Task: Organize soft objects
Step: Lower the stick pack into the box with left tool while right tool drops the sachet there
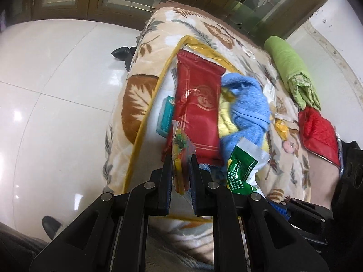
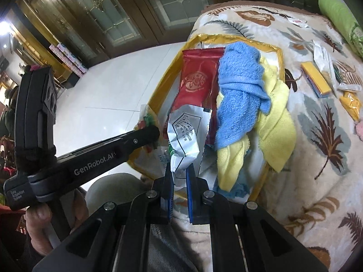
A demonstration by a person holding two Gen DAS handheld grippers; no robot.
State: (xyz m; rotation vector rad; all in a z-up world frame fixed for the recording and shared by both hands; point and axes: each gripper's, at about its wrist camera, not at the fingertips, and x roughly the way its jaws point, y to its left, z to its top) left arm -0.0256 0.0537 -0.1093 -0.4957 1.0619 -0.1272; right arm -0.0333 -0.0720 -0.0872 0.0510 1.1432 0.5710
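Over the near left corner of the yellow-trimmed storage bag (image 1: 145, 122) on the leaf-print blanket (image 1: 136, 95), the left gripper (image 1: 180, 170) pinches a clear candy packet (image 1: 180, 145); beside it the right gripper (image 2: 180, 174) is clamped on a crumpled green-and-white sachet (image 2: 186, 133). Both look mid-delivery; next each must be lowered beside the red pouch (image 1: 197, 108) and blue towel (image 1: 247, 111) and let go. Only the right view shows the yellow towel (image 2: 274, 122) fully and a hand (image 2: 43, 222); only the left shows the red quilted item (image 1: 320, 133).
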